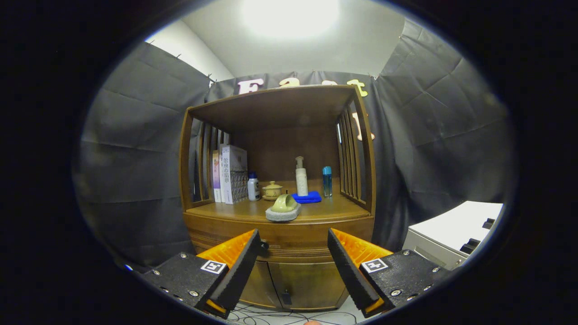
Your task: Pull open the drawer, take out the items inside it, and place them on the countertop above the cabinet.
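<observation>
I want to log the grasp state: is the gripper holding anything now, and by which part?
Nothing is held. The gripper is open, its fingers spread apart in the air before the closed drawer of the wooden cabinet.

My one camera rides on my gripper (pixel 293 266) and looks forward along its spread fingers, level at the wooden cabinet (pixel 277 234). It stands back far enough to take in the shelf top, the closed drawer front and the lower doors.
</observation>
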The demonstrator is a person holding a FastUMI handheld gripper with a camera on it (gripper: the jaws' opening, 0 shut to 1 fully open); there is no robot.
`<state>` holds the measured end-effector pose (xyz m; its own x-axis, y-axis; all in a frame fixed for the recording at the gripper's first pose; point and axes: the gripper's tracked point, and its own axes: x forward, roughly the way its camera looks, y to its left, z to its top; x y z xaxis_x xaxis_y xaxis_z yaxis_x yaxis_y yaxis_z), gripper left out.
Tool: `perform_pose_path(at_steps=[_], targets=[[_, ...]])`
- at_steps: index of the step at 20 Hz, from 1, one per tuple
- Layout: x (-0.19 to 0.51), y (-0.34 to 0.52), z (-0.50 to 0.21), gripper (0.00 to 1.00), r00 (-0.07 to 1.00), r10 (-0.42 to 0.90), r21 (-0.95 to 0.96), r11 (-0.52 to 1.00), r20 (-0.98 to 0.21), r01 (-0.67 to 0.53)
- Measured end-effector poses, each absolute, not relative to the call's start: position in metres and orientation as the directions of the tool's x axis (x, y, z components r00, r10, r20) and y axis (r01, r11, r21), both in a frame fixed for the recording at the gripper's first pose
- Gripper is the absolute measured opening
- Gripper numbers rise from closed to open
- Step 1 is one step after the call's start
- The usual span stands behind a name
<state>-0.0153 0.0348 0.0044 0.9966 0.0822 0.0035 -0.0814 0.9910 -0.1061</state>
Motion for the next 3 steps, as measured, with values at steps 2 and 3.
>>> perform_pose_path(at_steps=[2,3], targets=[[-0.0144,0.0346,0.0034,0.93,0.997,0.082,-0.103,0.991,-0.001,-0.081],[-0.0142,0.0345,0.0035,0.93,0.997,0.081,-0.102,0.991,-0.003,-0.081]])
